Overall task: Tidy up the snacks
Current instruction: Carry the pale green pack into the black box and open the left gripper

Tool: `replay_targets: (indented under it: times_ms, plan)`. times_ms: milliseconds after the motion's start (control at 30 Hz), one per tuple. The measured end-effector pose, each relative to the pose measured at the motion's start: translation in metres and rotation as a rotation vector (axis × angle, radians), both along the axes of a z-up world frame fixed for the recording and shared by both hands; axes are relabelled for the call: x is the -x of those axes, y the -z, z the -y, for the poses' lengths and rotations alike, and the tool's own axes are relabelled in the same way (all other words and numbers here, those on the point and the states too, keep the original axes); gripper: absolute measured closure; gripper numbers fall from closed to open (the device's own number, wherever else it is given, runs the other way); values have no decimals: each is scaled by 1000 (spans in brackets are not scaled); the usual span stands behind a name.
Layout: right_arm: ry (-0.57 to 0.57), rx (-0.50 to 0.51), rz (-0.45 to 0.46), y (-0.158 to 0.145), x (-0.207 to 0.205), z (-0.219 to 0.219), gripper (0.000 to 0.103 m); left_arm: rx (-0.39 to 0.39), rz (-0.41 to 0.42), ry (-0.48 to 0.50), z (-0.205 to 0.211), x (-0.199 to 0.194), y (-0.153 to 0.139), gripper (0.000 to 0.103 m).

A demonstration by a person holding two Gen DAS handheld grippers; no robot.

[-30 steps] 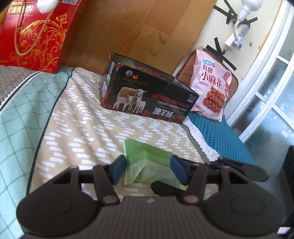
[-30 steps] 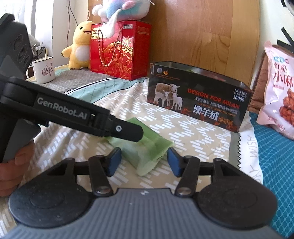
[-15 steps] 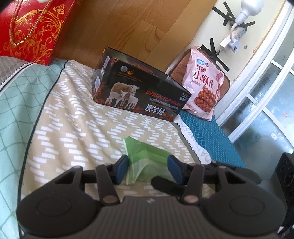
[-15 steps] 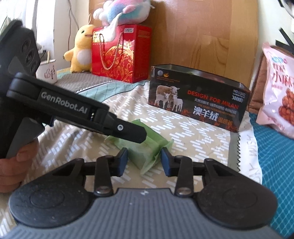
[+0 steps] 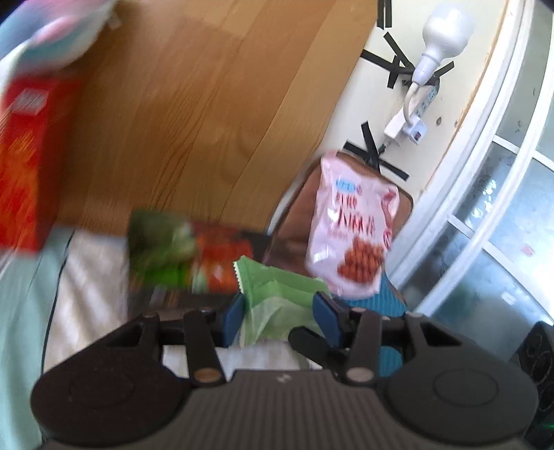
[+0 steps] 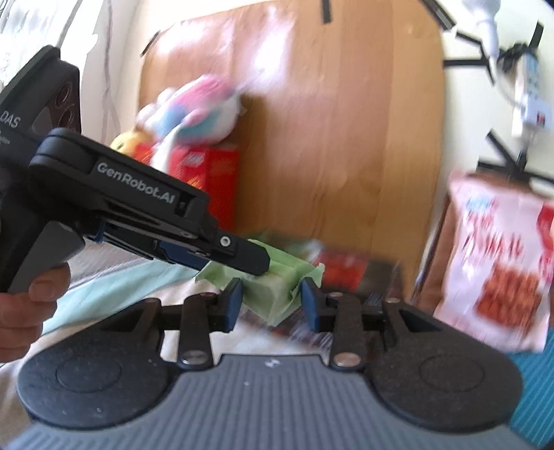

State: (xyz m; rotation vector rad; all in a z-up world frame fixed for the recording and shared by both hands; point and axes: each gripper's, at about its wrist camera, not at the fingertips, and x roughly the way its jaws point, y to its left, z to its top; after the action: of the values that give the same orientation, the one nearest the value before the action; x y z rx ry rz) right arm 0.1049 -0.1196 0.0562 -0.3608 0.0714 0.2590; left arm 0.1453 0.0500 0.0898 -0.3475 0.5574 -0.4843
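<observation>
Both grippers are closed on the same green snack packet, which hangs in the air above the bed rather than lying on it. The left gripper clamps one side of the packet between its blue pads, and the right gripper pinches the other side; both pairs of jaws have just been closing, with the packet between them.

Behind the packet stands the dark open-topped box, toward the head edge of the bed in front of the wooden headboard. Both views are blurred there, so what lies inside the box cannot be told. A pink snack bag leans upright at the right end of the headboard, beside the box and apart from it. A red gift box stands at the left along the headboard.

The right wrist view alone shows the left gripper from the side, a person's hand around its handle, and a pastel plush toy on top of the red gift box with a yellow plush behind. The left wrist view alone shows a white bulb and a power strip taped to the wall, and a window frame at the right.
</observation>
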Motion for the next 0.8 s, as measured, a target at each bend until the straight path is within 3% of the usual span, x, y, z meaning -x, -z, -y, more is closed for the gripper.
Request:
replay_targets:
  times_ms: [167,300,567,800]
  plan:
    - [40,-32,-48,-12,-64,28,61,1,-69,-33,20,-72,14,58]
    - [84,-60,-63,-4,-82,43,57,-9,-109,-57,30,-90,29,54]
    - [51,-94,-48,-14,-42,47,53,-13,-34,-71,21,-36,5,54]
    - [40,-169,-120,15,26,43,47,-176,3,-152,22,45,6,45]
